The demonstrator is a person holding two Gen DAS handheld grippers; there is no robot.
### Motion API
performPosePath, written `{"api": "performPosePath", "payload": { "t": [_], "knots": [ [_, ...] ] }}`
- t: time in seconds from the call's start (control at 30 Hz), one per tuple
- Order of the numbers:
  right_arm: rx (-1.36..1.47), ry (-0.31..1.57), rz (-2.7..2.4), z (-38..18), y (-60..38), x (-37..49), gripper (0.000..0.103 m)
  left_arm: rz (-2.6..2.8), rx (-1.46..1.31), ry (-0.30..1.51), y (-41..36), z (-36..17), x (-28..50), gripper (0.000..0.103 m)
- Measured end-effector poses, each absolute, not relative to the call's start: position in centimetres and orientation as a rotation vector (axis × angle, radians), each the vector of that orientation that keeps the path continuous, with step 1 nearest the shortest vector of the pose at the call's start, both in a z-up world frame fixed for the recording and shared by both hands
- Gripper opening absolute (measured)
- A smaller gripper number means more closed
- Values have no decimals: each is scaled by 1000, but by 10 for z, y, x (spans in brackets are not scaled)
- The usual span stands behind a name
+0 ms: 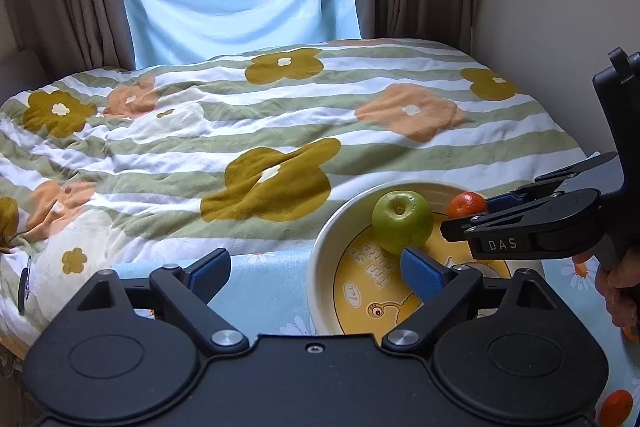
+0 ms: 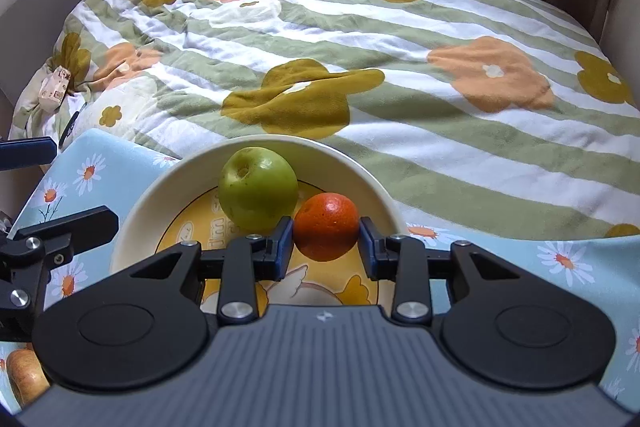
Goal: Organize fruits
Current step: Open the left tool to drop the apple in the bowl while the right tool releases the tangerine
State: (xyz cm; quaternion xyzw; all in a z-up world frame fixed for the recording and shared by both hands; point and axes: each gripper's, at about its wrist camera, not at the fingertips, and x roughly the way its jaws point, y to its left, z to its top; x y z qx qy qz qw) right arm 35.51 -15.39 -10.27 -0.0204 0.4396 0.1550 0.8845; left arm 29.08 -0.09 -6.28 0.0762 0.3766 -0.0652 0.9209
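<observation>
Right wrist view — right tongs [image 2: 326, 241] pinching round orange tangerine [image 2: 326, 225] over cream ceramic bowl [image 2: 136, 203] | left tongs [image 1: 316, 267] spread, empty | lower clear of green apple [image 2: 258, 189] — then release.

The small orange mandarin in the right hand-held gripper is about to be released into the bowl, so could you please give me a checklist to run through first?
1. Small orange mandarin between the right hand-held gripper pads: ok, both pads press on it.
2. Mandarin over the round cream bowl with the yellow cartoon base: ok, inside the rim.
3. Green apple resting in the bowl: ok, but beside the mandarin; whether they touch: cannot tell.
4. Left hand-held gripper out of the way: not ok; open and empty, one pad sits over the bowl near the apple.
5. Bowl seated fully on the blue daisy-print cloth: cannot tell.
</observation>
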Motion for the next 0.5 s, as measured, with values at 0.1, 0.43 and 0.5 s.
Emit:
{"api": "performPosePath", "payload": {
  "t": [0.1, 0.43, 0.5],
  "knots": [
    [-64, 904, 318, -105, -150, 355, 52, -135, 148, 776, 1, -64, 289, 95],
    [-86, 814, 222, -81, -160, 341, 103, -124, 126, 736, 2, -44, 276, 95],
    [-83, 808, 213, -75, -164, 337, 103, -121, 126, 726, 0, -38, 271, 95]
  ]
}}
